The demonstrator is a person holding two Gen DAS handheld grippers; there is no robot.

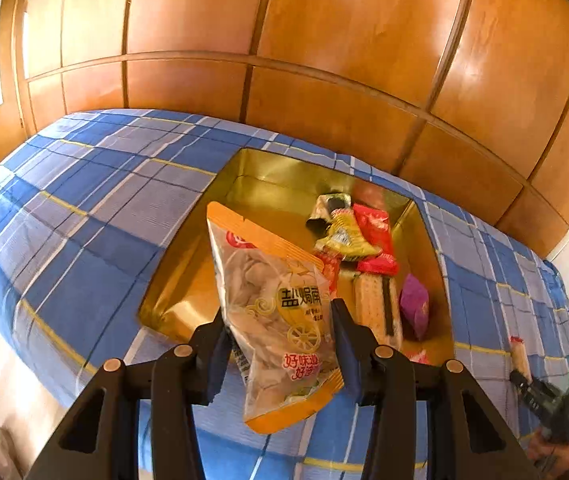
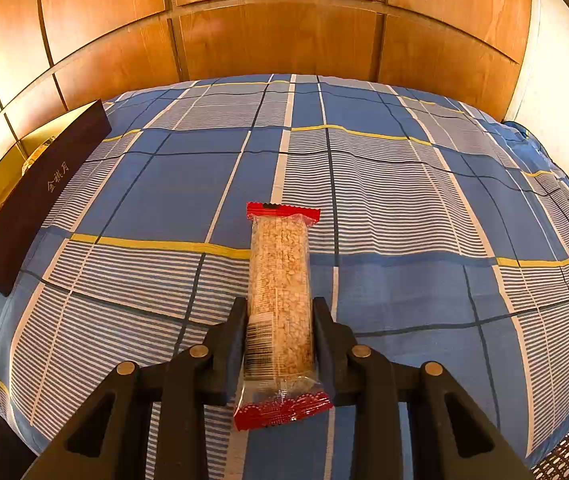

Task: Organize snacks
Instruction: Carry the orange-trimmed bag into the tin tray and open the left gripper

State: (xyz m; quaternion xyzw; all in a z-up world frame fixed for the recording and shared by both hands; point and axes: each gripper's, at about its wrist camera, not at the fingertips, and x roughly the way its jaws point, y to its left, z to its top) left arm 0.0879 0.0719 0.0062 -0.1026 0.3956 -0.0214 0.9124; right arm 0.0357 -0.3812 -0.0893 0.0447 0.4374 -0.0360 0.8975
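The left gripper (image 1: pixel 280 328) has its two black fingers closed around a see-through snack bag with orange edges (image 1: pixel 276 312), pinching it at the sides near the bottom. The bag hangs in the air just above the near edge of a shiny gold box (image 1: pixel 188 264). The bag looks light, soft and crinkly, so it may bend or slide if it is squeezed only a little. A hold low on its middle, where the food inside is thick, seems best. Inside the gold box, on its right side, lie other small snacks: red packets (image 1: pixel 372 228), a yellow packet (image 1: pixel 344 236), a purple packet (image 1: pixel 414 304) and a long cracker pack (image 1: pixel 376 308). The right gripper (image 2: pixel 280 332) has its fingers shut on a long clear bar of puffed grain with red ends (image 2: pixel 280 280). It holds the bar by its long sides, near the lower end. The bar looks stiff but crumbly, so a hard squeeze could break it. I cannot tell if the bar rests on the bed or is lifted a bit. The box's dark outer wall (image 2: pixel 36 204) shows far off to the left. Everything sits on a soft blue checked bedsheet with yellow lines (image 2: pixel 404 208), which is a squashy place to set things. Shiny brown wooden cupboard doors (image 1: pixel 284 40) stand behind the bed.
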